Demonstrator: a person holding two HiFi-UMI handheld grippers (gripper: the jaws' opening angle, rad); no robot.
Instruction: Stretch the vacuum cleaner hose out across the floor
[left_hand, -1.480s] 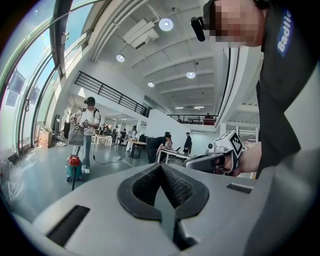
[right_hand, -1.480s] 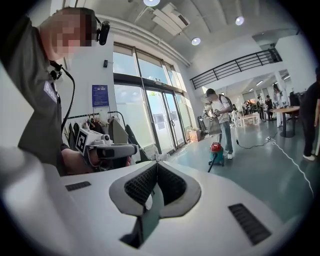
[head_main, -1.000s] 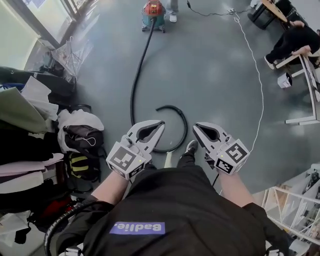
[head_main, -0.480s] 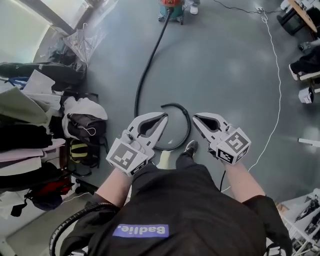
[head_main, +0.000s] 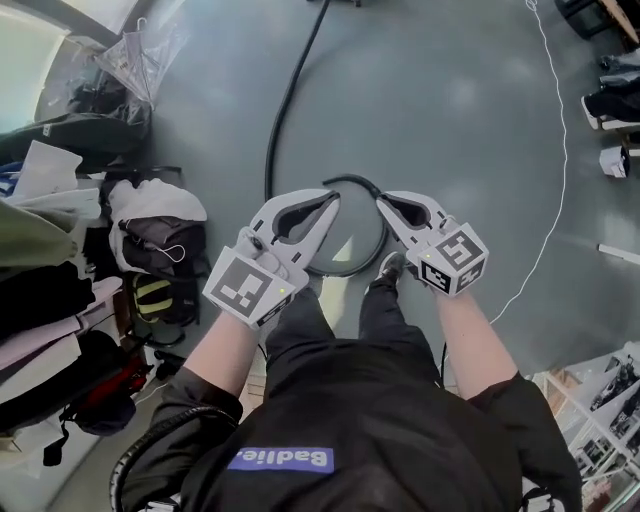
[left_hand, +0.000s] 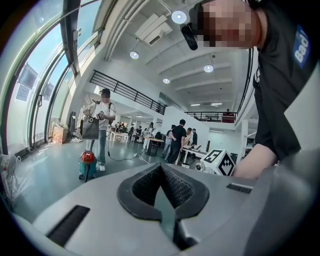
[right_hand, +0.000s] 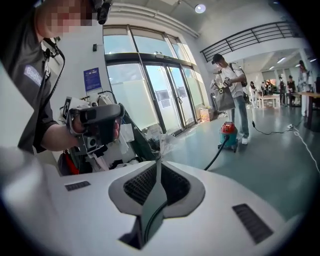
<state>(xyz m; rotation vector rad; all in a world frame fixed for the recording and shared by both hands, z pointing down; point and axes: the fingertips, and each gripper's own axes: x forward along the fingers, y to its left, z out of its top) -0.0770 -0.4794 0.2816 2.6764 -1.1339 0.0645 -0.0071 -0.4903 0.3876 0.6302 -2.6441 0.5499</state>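
Observation:
A black vacuum hose (head_main: 290, 90) runs down the grey floor from the top of the head view and ends in a curl (head_main: 352, 181) in front of my feet. My left gripper (head_main: 331, 199) and right gripper (head_main: 381, 198) hover side by side over that curl, both shut with nothing between the jaws. Their tips stand on either side of the top of the curl; whether they touch it I cannot tell. The red and teal vacuum cleaner (left_hand: 87, 162) stands far off in the left gripper view. It also shows in the right gripper view (right_hand: 228, 132), hose (right_hand: 215, 157) attached.
A heap of bags and clothes (head_main: 150, 240) lines the left side, with a clear umbrella (head_main: 140, 60) behind it. A thin white cable (head_main: 560, 150) crosses the floor at right, near someone's shoes (head_main: 615, 105). A person (left_hand: 102, 125) stands beside the vacuum cleaner; others gather at tables (left_hand: 177, 140).
Both grippers have moved forward and down, from above my knees to over the hose's curled end. The vacuum cleaner has slid out of the top of the head view.

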